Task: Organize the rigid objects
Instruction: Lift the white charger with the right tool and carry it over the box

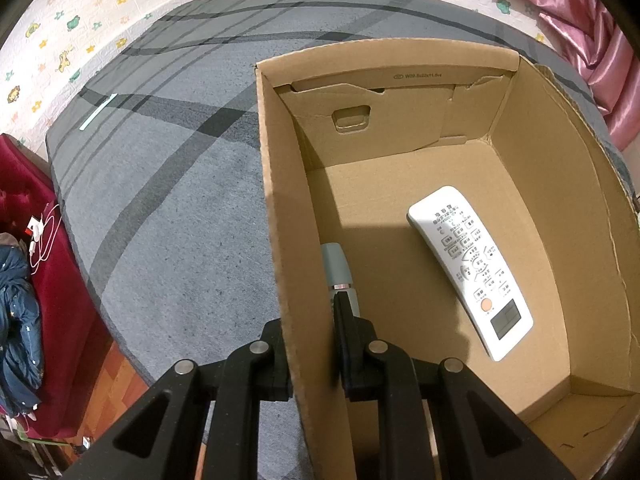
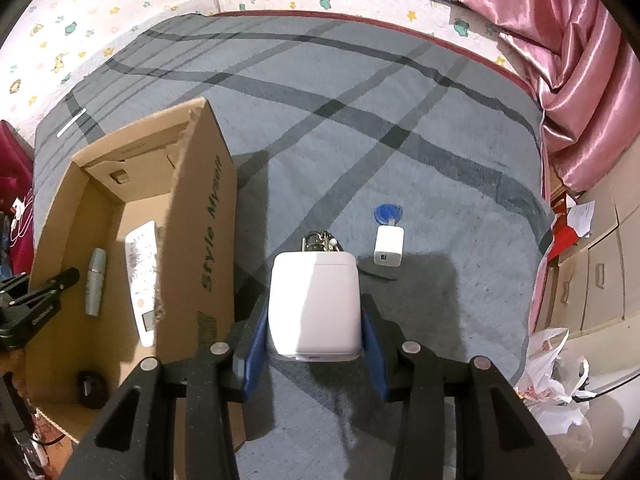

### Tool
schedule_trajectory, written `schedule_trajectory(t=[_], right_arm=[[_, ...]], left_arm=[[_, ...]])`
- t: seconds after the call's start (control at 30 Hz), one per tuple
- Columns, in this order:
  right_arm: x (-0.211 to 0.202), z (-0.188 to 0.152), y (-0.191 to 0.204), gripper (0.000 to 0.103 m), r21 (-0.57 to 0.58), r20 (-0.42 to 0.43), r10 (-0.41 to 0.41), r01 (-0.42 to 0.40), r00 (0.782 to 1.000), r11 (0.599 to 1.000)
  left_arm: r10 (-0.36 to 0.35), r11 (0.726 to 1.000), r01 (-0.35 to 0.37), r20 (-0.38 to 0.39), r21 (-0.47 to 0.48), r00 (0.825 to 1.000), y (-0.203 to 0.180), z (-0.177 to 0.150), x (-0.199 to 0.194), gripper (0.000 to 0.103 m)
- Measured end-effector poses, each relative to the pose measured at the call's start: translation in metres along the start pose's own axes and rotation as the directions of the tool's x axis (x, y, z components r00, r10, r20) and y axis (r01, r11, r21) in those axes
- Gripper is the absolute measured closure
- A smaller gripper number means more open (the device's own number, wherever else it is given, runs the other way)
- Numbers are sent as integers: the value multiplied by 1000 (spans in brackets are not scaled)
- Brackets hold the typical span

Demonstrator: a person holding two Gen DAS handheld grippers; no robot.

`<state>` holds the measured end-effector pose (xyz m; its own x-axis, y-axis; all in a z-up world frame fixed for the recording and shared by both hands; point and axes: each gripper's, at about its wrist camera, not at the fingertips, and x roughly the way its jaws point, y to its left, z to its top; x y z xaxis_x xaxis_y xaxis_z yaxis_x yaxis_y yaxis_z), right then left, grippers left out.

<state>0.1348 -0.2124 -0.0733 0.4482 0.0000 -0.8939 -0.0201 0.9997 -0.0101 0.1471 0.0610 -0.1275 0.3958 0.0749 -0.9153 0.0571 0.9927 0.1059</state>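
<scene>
Cardboard box (image 1: pixel 540 168), open-topped, on grey striped carpet (image 2: pixel 400 160); contents: white remote control (image 1: pixel 472 268), grey tube (image 2: pixel 95 282), small dark item (image 2: pixel 91 388). Left gripper (image 1: pixel 310 316) clamped on box's side wall. Right gripper (image 2: pixel 314 320) clamped on white rounded case (image 2: pixel 314 304), held above carpet. On carpet beyond: white charger (image 2: pixel 389 246), blue disc (image 2: pixel 387 213), keys (image 2: pixel 318 241).

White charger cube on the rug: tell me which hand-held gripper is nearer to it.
Right. The right hand-held gripper, holding a white case, is just short of the charger cube; the left hand-held gripper is across the cardboard box.
</scene>
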Motion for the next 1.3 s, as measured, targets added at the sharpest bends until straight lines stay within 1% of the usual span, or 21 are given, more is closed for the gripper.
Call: schedule_trajectory(t=[0.33,0.7,0.97,1.3], right_arm=[[-26,11,15,58,-26,48,3,-2,999,1000],[-44,24,46,58,-84,82,29,-22,996,996],[-42,30,75,58,-131,82,63,-51,995,990],[-25,32,112,58,-184,50,108,-97,993,978]], left_arm=[[3,1000,-3,-2,5,1000,-1,1,0,86],[-3,1000,3,2,-4,1000,1,0,-1,86],[-9,1000,9,0,-6,1000,2,0,-1,86],[-19,1000,19,-1,-13,1000,5,2,-1,86]])
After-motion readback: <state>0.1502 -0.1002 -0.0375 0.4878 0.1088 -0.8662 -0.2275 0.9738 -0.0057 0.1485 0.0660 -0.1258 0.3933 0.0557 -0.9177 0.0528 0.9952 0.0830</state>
